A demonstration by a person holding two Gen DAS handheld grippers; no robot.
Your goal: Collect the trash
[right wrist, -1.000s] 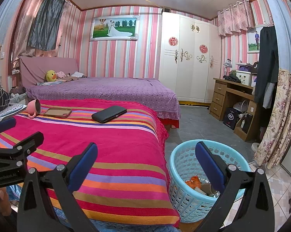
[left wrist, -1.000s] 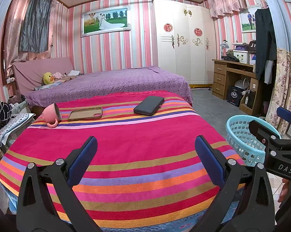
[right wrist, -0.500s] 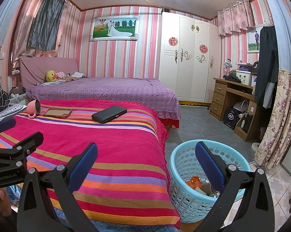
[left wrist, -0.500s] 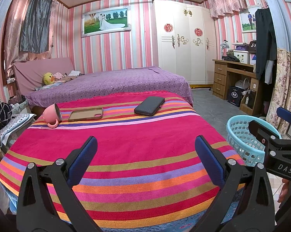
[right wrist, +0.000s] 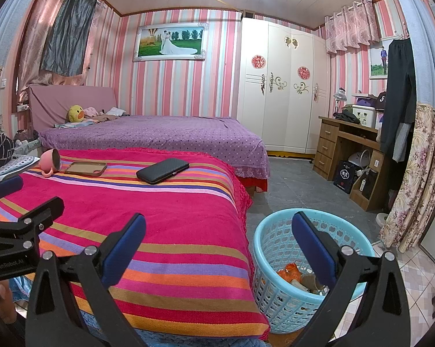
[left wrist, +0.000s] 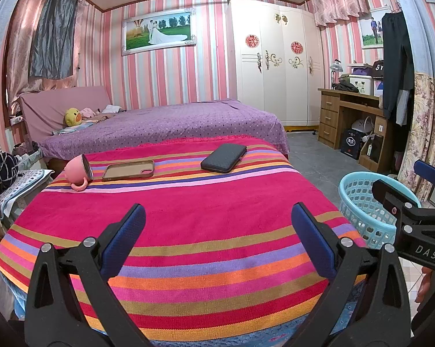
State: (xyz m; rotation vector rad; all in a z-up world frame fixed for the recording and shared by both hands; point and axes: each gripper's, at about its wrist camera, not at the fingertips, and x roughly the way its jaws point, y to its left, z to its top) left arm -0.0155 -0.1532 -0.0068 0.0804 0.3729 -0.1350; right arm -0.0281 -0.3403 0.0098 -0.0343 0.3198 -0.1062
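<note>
A light blue plastic basket stands on the floor right of the striped bed; it holds orange and brown trash. It also shows in the left wrist view. My left gripper is open and empty above the near end of the striped bedcover. My right gripper is open and empty, held over the bed's right edge and the basket. A pink mug on its side, a phone case and a black wallet lie at the bed's far end.
A purple bed stands behind the striped one. A white wardrobe and a wooden desk are at the right, with grey floor between. Floral curtains hang near the basket.
</note>
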